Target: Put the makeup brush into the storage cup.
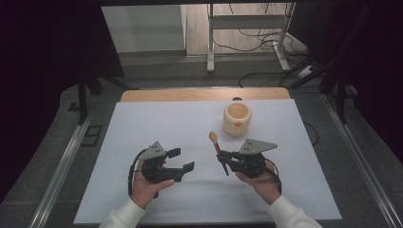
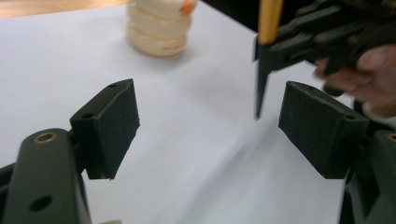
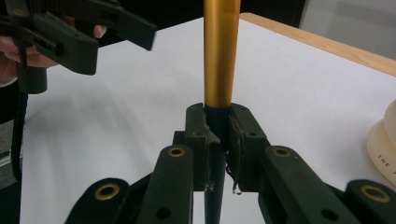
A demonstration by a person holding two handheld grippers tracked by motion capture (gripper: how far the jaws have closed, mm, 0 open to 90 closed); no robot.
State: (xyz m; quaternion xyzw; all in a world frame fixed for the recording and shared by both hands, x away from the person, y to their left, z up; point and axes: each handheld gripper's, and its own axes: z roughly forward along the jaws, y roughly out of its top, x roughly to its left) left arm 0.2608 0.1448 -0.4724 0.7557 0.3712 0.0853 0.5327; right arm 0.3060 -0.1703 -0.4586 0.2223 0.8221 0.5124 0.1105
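Gripping a slim tool between its pressed-together jaws, the right gripper point(image 1: 222, 156) sits low over the white table sheet point(image 1: 142, 128) at the near right, held in the person's right hand point(image 1: 260, 183); the tool is a brush or stick point(image 1: 218, 151) with a dark pointed lower part and a golden-orange shaft ending in a rounded tan tip, and it stands tilted, its tan end leaning away toward the far side; in the right gripper view the jaws clamp the dark section just below where the golden shaft point(image 3: 221, 51) begins, and the dark point runs down between the gripper's arms; the left gripper point(image 1: 181, 160) lies near it at the near left, in the person's left hand point(image 1: 145, 187), jaws spread wide with nothing between them; in the left gripper view its two black pads point(image 2: 114, 123) stand well apart over bare white sheet, and the stick's dark point point(image 2: 261, 84) hangs between them farther off, apparently just above the sheet, though contact cannot be told; white sleeves point(image 1: 121, 216) come in from the bottom edge; farther back, beyond the stick's tan end and slightly to the right, a cream ribbed pot point(image 1: 236, 118) stands upright and open-topped, with a small orange mark on its front; behind it the wooden table edge point(image 1: 190, 94) shows past the sheet.
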